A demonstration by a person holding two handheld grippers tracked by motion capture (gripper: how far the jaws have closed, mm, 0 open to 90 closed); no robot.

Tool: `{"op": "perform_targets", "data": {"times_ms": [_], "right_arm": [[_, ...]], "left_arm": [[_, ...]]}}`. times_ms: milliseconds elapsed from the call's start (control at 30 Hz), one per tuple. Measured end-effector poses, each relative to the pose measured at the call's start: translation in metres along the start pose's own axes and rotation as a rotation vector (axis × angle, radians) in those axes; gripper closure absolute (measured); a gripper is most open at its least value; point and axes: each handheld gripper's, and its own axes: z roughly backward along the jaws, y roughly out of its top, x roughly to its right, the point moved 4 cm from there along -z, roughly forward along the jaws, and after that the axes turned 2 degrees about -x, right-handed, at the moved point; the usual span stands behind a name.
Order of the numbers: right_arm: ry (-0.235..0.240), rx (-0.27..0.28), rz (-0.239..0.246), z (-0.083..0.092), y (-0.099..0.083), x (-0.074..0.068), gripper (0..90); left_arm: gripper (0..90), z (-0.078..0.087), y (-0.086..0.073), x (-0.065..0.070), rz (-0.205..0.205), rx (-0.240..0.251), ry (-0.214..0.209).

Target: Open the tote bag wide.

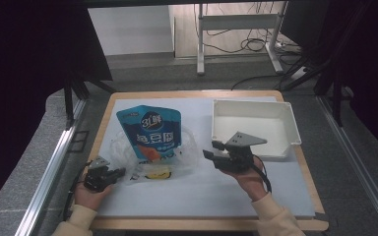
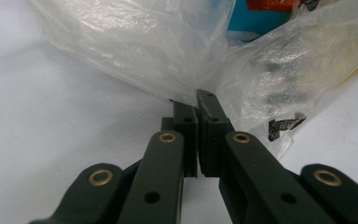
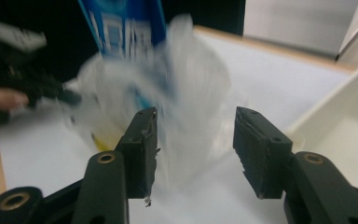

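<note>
At centre frame, the left hand-held gripper (image 1: 119,172) pinches the plastic bag (image 1: 189,147) holding an upright blue pouch (image 1: 150,129), left of the spread, empty right hand-held gripper (image 1: 212,150).

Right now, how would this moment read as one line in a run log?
left gripper: shut on clear plastic bag | right gripper: open, empty | blue snack pouch: upright in bag | white tray: empty

Lab: curtained test table (image 1: 202,196), floor cables (image 1: 248,44).

You see a blue pouch (image 1: 150,132) with white lettering, in a clear plastic bag (image 1: 128,152), beside a white tray (image 1: 291,129).
</note>
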Motion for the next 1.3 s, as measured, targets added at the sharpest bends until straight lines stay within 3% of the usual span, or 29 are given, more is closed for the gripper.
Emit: {"op": "perform_targets", "data": {"times_ms": [100, 200, 333, 500, 600, 700, 833, 1067, 1300], "right_arm": [[-0.003, 0.052, 0.012, 0.005, 0.027, -0.002, 46.8], [-0.007, 0.043, 0.05, -0.001, 0.05, -0.006, 45.2], [0.002, 0.007, 0.053, -0.021, 0.07, -0.007, 44.8], [-0.006, -0.066, 0.039, -0.049, 0.064, -0.004, 46.5], [-0.004, -0.081, 0.028, -0.058, 0.062, -0.002, 47.7], [-0.023, -0.11, 0.047, -0.066, 0.06, 0.0, 50.7], [-0.032, -0.139, 0.027, -0.074, 0.054, 0.005, 60.9], [0.002, -0.179, 0.003, -0.082, 0.037, 0.006, 85.4], [0.008, -0.174, 0.006, -0.081, 0.036, 0.008, 88.6]], "left_arm": [[88.2, 0.0, 0.0, 0.001, -0.001, -0.002, 0.001], [88.2, 0.001, 0.0, 0.001, -0.007, -0.003, 0.002], [88.1, 0.001, 0.0, 0.002, -0.008, 0.0, 0.0], [88.0, 0.001, -0.001, 0.002, -0.009, 0.0, -0.002], [88.0, 0.0, 0.0, 0.002, -0.007, 0.0, -0.002], [87.9, 0.0, 0.0, 0.002, -0.008, 0.0, -0.001], [87.8, 0.001, 0.0, 0.002, -0.012, -0.003, -0.001], [87.6, 0.001, -0.001, 0.001, -0.015, -0.003, 0.002], [87.1, 0.002, -0.001, 0.002, -0.015, -0.003, 0.003]]}}
